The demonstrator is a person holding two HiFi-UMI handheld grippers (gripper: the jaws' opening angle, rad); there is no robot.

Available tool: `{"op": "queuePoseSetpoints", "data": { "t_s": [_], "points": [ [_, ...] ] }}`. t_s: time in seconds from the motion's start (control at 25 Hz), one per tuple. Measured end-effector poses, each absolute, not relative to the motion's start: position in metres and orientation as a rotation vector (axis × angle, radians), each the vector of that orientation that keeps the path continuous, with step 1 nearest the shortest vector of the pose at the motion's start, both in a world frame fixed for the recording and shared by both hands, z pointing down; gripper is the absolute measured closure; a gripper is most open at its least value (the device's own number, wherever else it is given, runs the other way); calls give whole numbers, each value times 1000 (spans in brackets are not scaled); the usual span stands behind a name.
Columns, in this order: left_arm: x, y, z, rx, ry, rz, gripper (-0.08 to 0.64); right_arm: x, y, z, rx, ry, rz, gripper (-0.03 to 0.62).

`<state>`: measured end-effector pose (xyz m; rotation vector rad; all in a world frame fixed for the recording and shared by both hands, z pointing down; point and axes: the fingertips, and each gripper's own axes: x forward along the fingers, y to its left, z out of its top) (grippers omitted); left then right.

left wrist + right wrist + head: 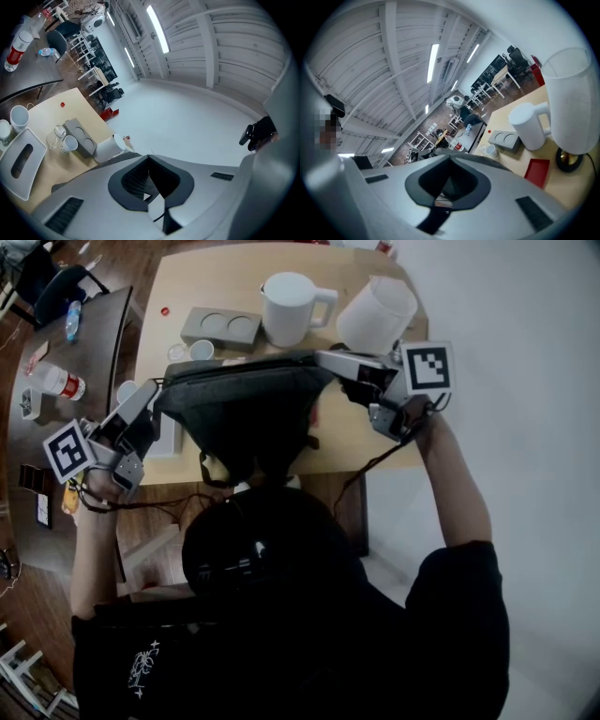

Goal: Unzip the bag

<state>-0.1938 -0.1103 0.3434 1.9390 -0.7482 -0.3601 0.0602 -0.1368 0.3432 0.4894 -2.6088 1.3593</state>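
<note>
A dark grey bag (246,413) lies across the near edge of the light wooden table (187,287), partly hanging over it. My left gripper (157,390) is shut on the bag's left end. My right gripper (323,357) is shut on the bag's upper right corner, along the zip line; the zip pull itself is hidden. In the left gripper view the jaws (149,155) meet, with a strip of bag fabric (112,158) just beyond them. The right gripper view shows closed jaws (451,157) and the bag's dark top edge (464,152) past them.
Behind the bag stand a white jug (291,307), a white tilted cylinder (375,313), a grey two-hole cup holder (221,327) and a small mug (202,351). A white tray (171,439) lies by the left gripper. A bottle (61,382) rests on the dark side table.
</note>
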Motion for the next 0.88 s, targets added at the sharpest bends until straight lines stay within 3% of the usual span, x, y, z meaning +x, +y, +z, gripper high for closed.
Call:
{"op": "queuePoseSetpoints", "data": {
  "t_s": [0.88],
  "points": [
    [-211, -103, 357, 1876, -764, -445, 557, 80, -137, 354, 564, -2585, 1423, 586]
  ]
}}
